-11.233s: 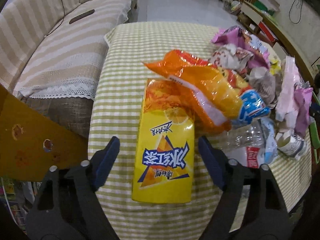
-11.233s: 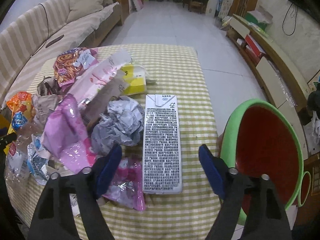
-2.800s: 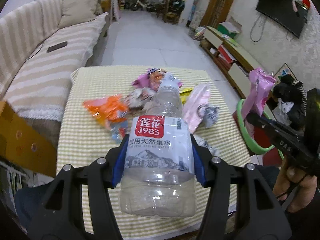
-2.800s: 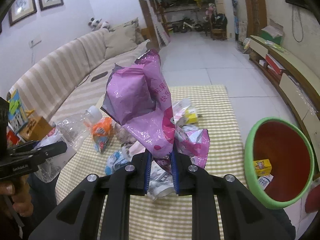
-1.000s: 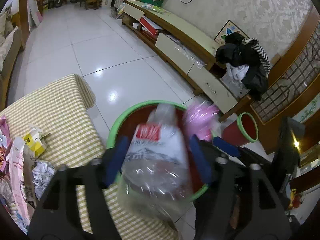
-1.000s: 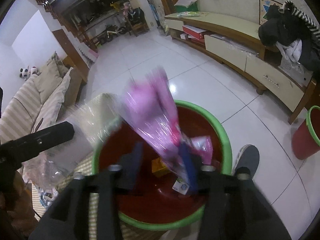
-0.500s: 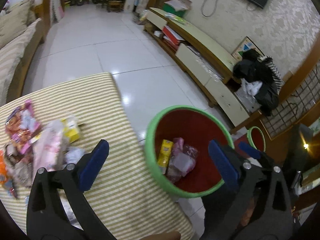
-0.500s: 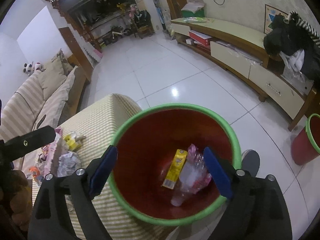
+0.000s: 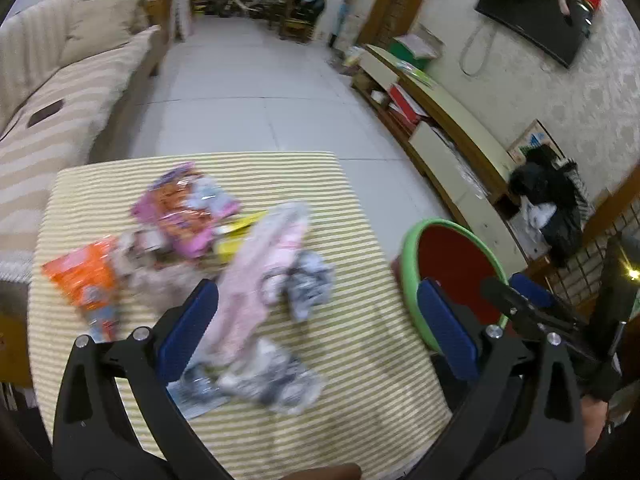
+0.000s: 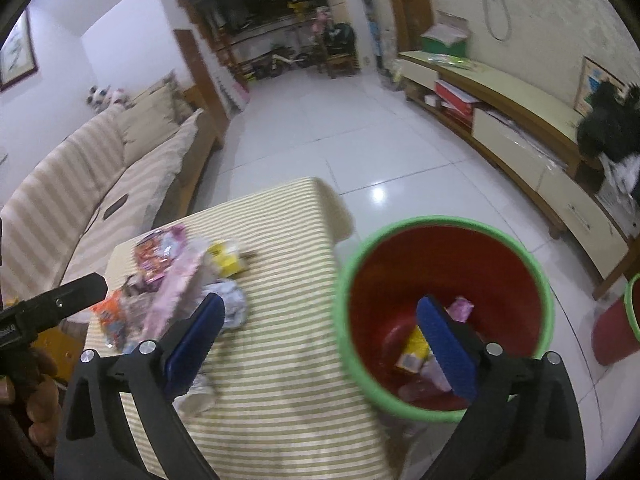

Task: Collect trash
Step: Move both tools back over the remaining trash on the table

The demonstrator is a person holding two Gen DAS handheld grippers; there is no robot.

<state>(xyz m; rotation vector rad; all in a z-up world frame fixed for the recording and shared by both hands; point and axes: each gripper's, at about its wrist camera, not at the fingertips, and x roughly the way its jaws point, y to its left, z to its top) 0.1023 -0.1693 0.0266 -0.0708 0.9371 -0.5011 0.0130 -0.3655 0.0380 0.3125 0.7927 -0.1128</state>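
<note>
Both grippers are open and empty. My left gripper (image 9: 320, 328) hovers over the checked table (image 9: 360, 352), above a pale pink wrapper (image 9: 260, 276), crumpled grey paper (image 9: 310, 290), an orange snack bag (image 9: 86, 276) and a pink-orange packet (image 9: 184, 212). My right gripper (image 10: 320, 340) hangs between the table edge (image 10: 280, 400) and the green-rimmed red bin (image 10: 444, 272). The bin holds a yellow carton (image 10: 414, 350) and a pink wrapper (image 10: 460, 308). The bin also shows in the left wrist view (image 9: 452, 256).
A striped sofa (image 9: 52, 92) runs along the left. A low TV cabinet (image 10: 520, 132) lines the right wall. A second small red bin (image 10: 616, 332) stands at the far right. White tiled floor (image 10: 340, 132) lies beyond the table.
Both grippers have swung back from over the bin toward the table. The bottle and purple wrapper held a second ago are gone from the jaws.
</note>
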